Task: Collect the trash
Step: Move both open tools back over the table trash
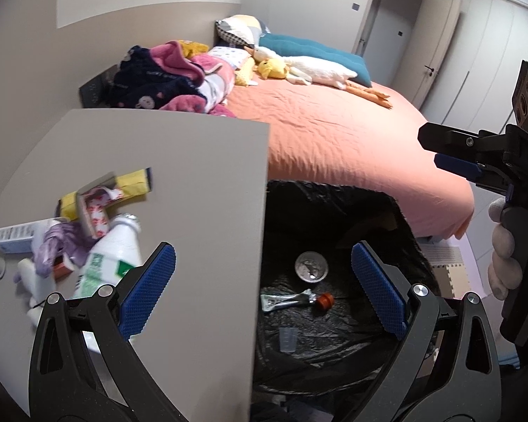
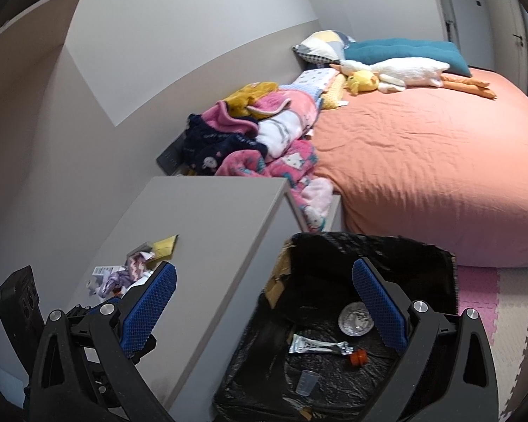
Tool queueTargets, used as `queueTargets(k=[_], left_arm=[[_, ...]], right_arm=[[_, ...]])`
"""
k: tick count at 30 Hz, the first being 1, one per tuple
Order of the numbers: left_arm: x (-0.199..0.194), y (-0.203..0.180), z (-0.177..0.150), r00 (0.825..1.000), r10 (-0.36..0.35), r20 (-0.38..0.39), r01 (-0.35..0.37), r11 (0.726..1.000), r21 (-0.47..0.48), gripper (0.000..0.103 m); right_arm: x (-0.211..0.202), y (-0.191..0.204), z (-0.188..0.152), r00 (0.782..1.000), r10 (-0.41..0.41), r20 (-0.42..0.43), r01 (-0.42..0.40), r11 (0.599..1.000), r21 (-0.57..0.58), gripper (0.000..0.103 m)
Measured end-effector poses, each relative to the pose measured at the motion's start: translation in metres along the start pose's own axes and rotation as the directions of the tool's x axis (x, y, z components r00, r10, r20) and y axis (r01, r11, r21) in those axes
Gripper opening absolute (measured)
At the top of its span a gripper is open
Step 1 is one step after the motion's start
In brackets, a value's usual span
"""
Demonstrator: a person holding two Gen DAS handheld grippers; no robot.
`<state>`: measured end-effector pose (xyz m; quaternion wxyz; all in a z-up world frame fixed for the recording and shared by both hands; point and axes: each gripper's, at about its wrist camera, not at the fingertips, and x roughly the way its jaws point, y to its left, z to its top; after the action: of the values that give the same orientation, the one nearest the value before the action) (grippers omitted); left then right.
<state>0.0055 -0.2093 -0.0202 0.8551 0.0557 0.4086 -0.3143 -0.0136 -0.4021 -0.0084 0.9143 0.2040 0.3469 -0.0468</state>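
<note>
Bed (image 1: 352, 140) with orange sheet fills upper right of the left-wrist frame; not part of the job. Bin (image 2: 440, 256), black-lined, sits lower centre beside my bench (image 1: 193, 183); it already holds a foil lid (image 1: 311, 266), a squeezed pouch (image 2: 316, 346) and a small clear cup (image 2: 306, 381). Remaining trash pile (image 1: 84, 232) lies lower left on the bench: white bottle (image 1: 105, 260), yellow wrapper (image 1: 135, 183), small box (image 1: 16, 235).

Left tongs (image 1: 264, 288) spread wide, holding nothing. Right tongs (image 2: 264, 309) likewise wide and empty, over the bin.

Judgement: between drops. Next move is a reach left to the pile; the bottle looks easiest. Bench edge stands between pile and bin.
</note>
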Motion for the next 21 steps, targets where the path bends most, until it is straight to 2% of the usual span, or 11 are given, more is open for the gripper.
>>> queueTargets(k=[13, 21], left_arm=[[-0.025, 0.054, -0.019, 0.997, 0.079, 0.008, -0.078, 0.995, -0.068, 0.096], [-0.041, 0.095, -0.039, 0.989, 0.148, 0.005, -0.146, 0.981, -0.131, 0.096]], right_arm=[[0.04, 0.063, -0.008, 0.994, 0.073, -0.076, -0.079, 0.994, -0.072, 0.1], [0.066, 0.1, -0.022, 0.986, 0.096, -0.137, -0.111, 0.988, -0.109, 0.1]])
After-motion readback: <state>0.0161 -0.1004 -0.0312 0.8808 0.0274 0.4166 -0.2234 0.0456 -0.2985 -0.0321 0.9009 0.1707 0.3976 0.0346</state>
